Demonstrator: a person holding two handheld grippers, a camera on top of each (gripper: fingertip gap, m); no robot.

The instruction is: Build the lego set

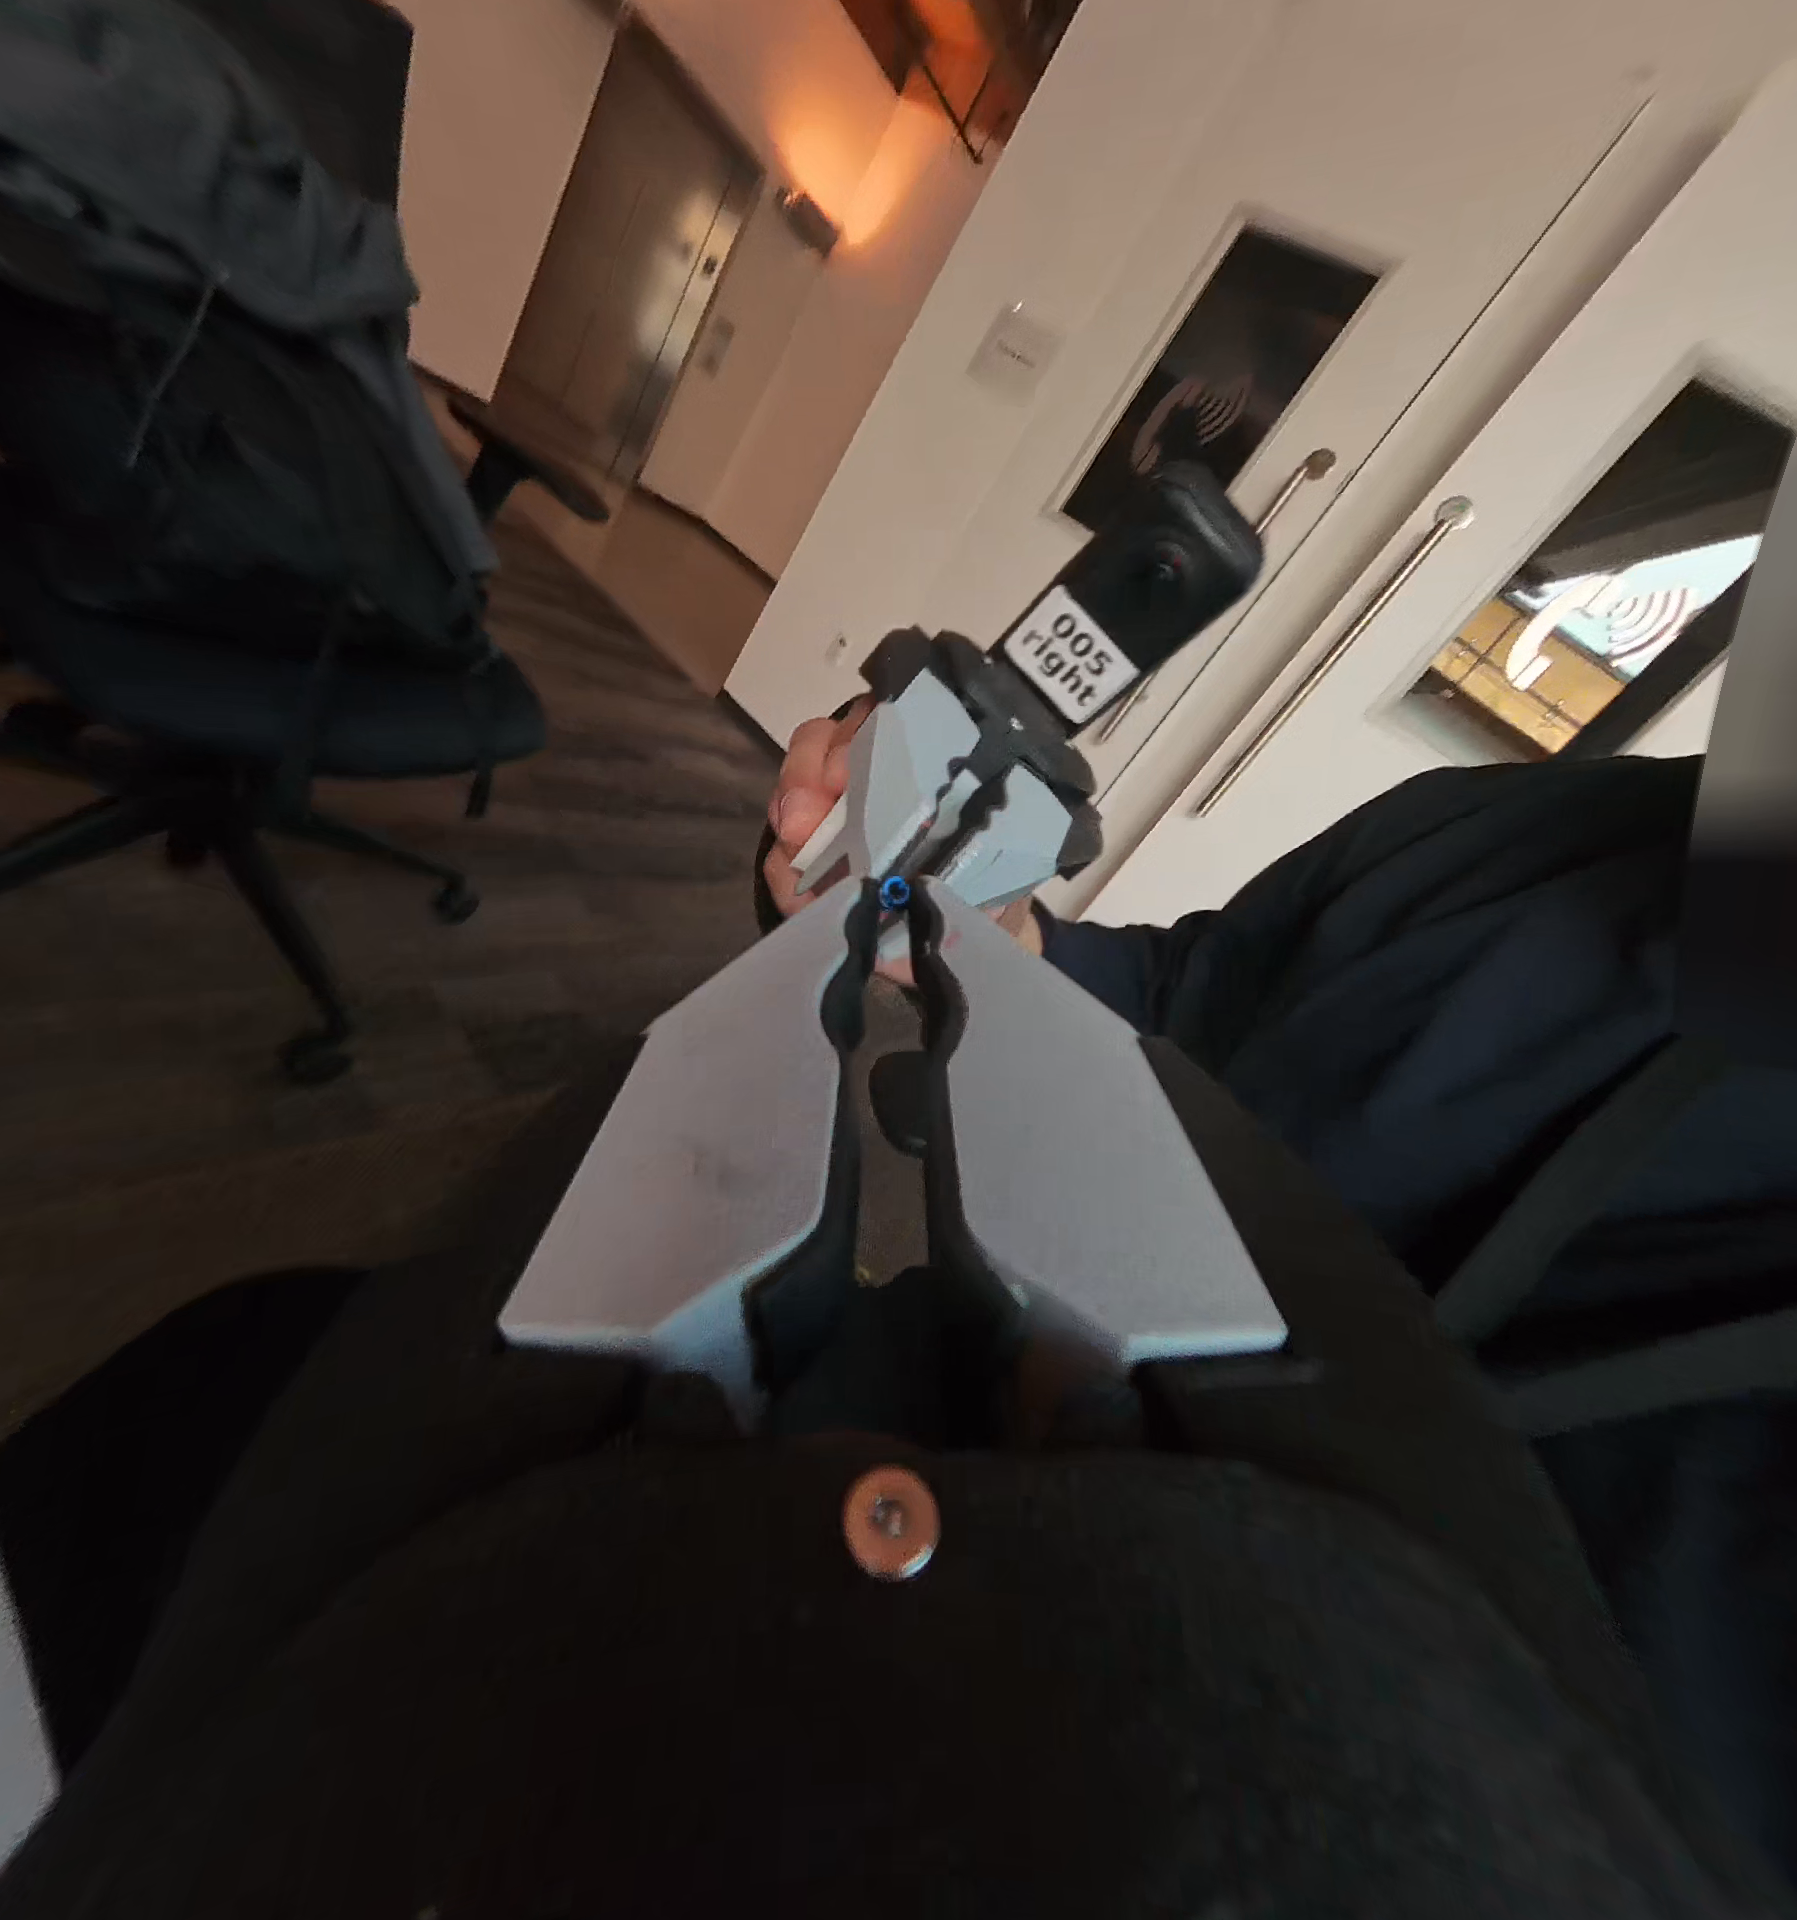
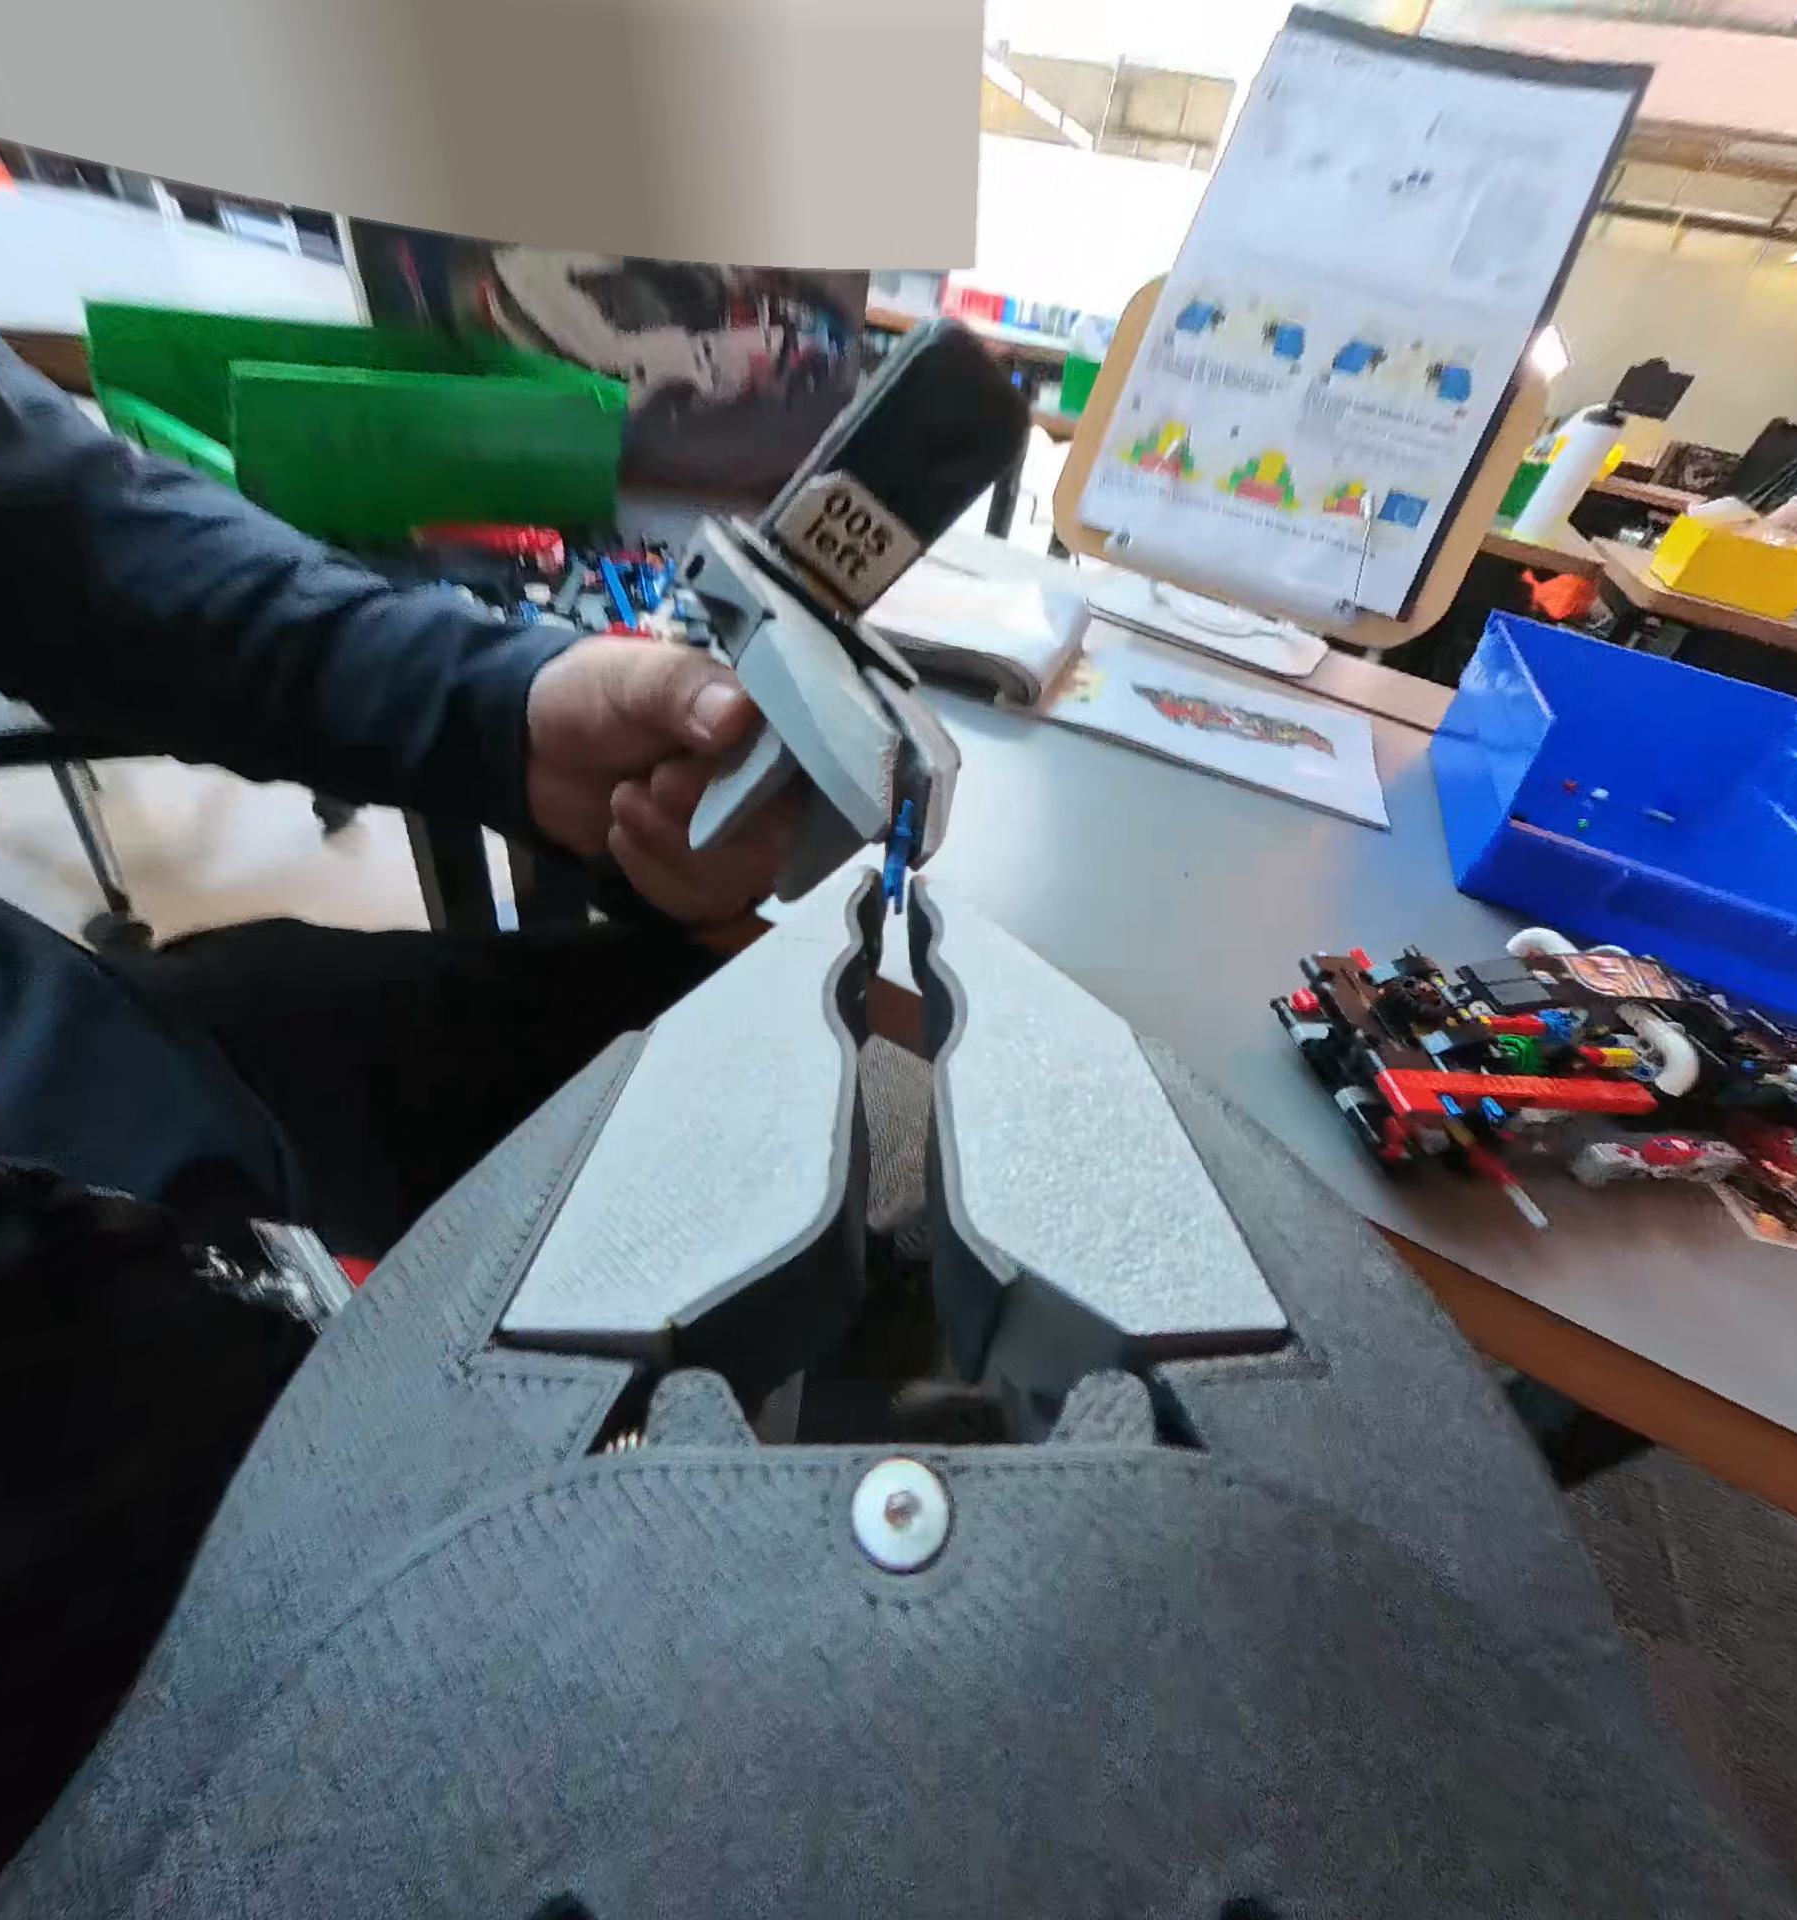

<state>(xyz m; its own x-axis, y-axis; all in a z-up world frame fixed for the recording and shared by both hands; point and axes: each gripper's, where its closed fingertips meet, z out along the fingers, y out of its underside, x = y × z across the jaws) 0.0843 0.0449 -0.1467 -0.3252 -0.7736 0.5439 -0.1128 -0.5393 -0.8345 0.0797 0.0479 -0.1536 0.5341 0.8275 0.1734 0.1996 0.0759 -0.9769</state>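
Both grippers meet tip to tip in mid-air over the bench edge. The left gripper pinches a small blue pin at its tips. The right gripper's tips enclose the pin's other end; whether they press it cannot be told. A toy brick car lies at 3 o'clock.

We saw white walls, a dark carpet floor, a black office chair and bright windows behind a grey table.

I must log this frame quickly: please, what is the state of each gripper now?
Left gripper: closed on the small blue pin.
Right gripper: closed, its tips on the same pin's other end.
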